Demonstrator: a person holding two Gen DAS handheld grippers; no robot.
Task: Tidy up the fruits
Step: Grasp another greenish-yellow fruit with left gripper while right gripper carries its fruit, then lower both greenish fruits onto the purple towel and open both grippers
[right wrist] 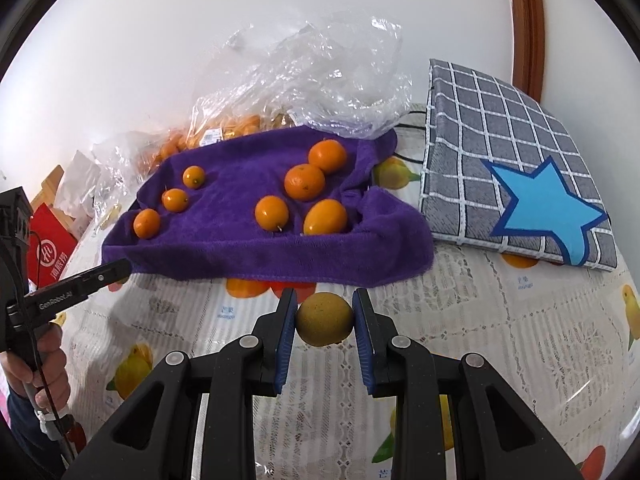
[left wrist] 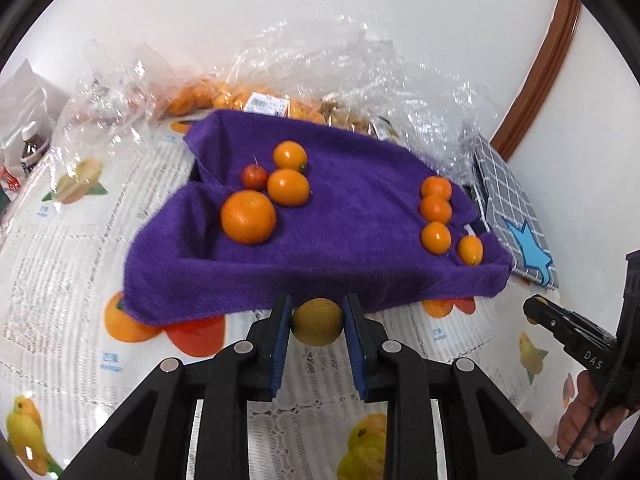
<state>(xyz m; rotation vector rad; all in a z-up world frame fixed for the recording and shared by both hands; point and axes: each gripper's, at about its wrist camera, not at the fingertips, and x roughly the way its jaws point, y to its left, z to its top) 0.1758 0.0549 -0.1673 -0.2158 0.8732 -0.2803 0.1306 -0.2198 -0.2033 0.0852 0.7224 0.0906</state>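
Observation:
A purple towel point(left wrist: 340, 248) point(right wrist: 248, 252) lies on the table with orange fruits in two groups. In the left wrist view a big orange point(left wrist: 248, 216), two smaller ones and a small red fruit point(left wrist: 253, 176) sit left; several small oranges point(left wrist: 436, 210) sit right. My left gripper point(left wrist: 317, 322) is shut on a yellow-green fruit point(left wrist: 317, 322) just before the towel's near edge. My right gripper point(right wrist: 325, 319) is shut on another yellow-green fruit point(right wrist: 325, 319) before the towel. Each gripper shows at the other view's side, the right one point(left wrist: 568, 328) and the left one point(right wrist: 88, 280).
Clear plastic bags point(right wrist: 320, 76) with more oranges lie behind the towel. A grey checked bag with a blue star point(right wrist: 520, 176) lies at its right. A bottle point(left wrist: 32, 144) and a red box point(right wrist: 52, 248) stand at the left. A fruit-print tablecloth point(right wrist: 480, 320) covers the table.

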